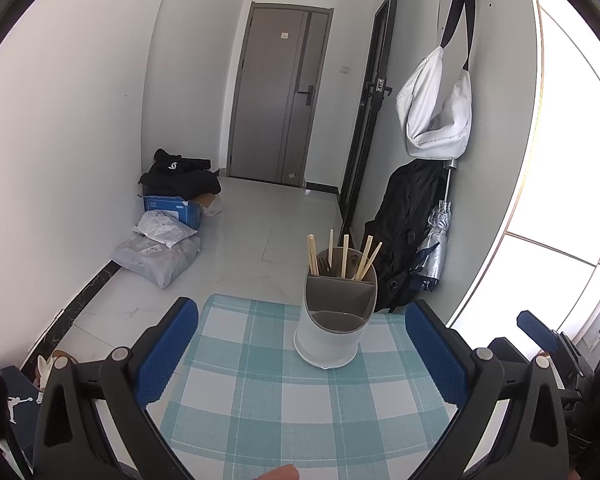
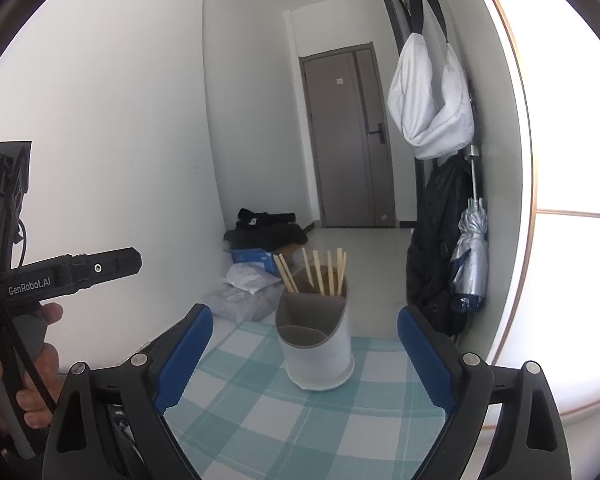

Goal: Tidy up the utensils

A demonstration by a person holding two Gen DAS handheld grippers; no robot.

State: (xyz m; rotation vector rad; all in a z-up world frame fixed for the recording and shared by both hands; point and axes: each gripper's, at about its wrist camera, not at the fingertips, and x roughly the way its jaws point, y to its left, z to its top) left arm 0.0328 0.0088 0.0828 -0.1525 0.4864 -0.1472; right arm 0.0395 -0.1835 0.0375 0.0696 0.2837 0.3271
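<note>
The left hand-held gripper [image 1: 302, 344] stands wide open, its blue pads [image 1: 166, 350] well apart and angled a little downward, nothing between them. The right hand-held gripper [image 2: 305, 354] is also spread wide — its pads [image 2: 184, 356] hold nothing. In the right wrist view, a hand [image 2: 28, 364] wraps the left gripper's handle, fingers curled round it — thumb on top.
</note>
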